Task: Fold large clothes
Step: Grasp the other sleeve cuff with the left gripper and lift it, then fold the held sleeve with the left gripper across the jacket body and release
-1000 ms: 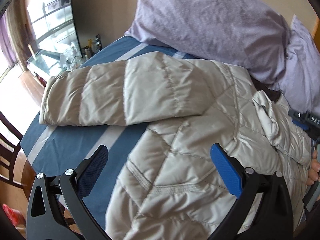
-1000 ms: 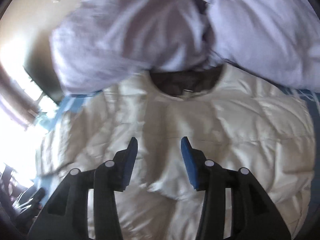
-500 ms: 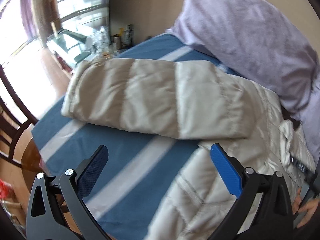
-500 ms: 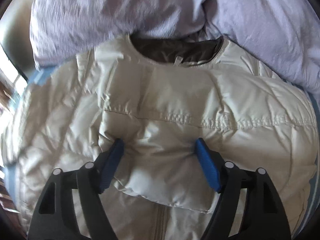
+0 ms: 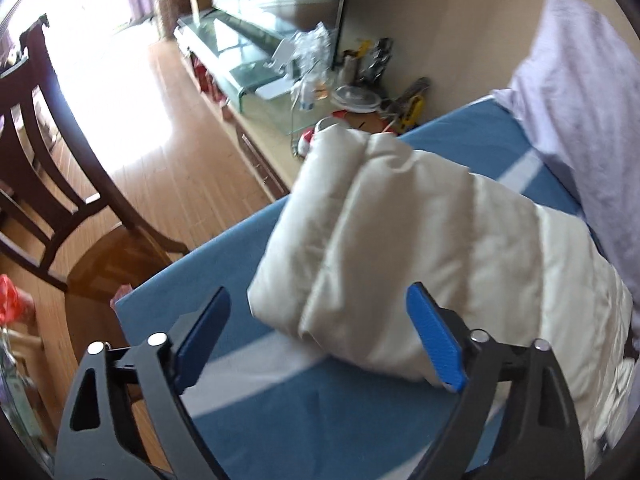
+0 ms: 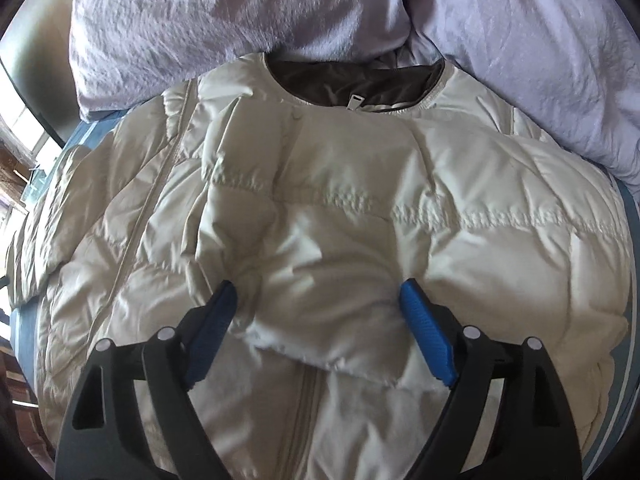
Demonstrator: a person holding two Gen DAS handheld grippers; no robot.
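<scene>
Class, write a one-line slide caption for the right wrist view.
Open right gripper over a cream puffer jacket spread on the bed, lilac pillows behind.

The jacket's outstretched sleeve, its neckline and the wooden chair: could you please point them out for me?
sleeve [image 5: 400, 240], left wrist view, on its padded middle.
neckline [image 6: 356, 80], right wrist view, on the dark lining.
wooden chair [image 5: 44, 152], left wrist view, on a back slat.

We hold our left black two-finger gripper with blue pads [image 5: 318, 336] low in the frame, jaws wide, just narrowing; our right one [image 6: 318, 326] likewise, jaws just widening.
</scene>
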